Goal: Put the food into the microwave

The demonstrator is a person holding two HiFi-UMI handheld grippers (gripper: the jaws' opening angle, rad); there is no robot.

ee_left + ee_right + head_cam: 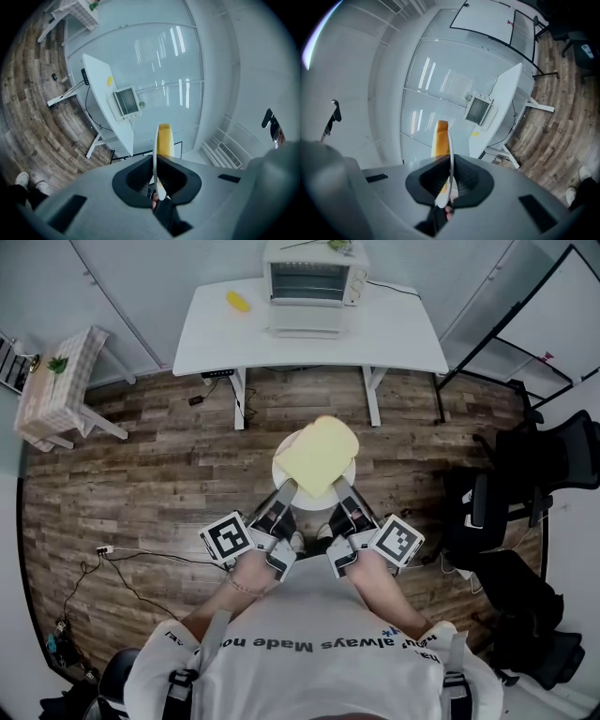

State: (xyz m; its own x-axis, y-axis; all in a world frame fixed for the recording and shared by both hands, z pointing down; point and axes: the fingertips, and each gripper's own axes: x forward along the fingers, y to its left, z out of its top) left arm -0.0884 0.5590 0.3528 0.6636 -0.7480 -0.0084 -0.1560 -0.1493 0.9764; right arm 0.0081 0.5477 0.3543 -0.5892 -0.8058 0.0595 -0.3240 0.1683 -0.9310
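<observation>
Yellow food (319,456), a pale slab, lies on a white plate (280,468) that both grippers carry over the wooden floor (141,474), near the person and well apart from the microwave (309,282). The left gripper (284,491) is clamped on the plate's near-left rim, and its own view shows the rim edge-on, pinched between the two dark pads with the food rising just beyond them. The right gripper (342,488) is clamped the same way on the near-right rim, the thin white edge running straight up between its closed pads. The plate sits tilted slightly, with the food covering most of it and overhanging toward the far right. At the far side of the room stands a white table (403,334) with the microwave at its middle, and a small yellow item (238,302) lies on the tabletop just left of it. A small table with a checked cloth (56,390) stands at the far left, and black chairs (534,465) crowd the right side.
</observation>
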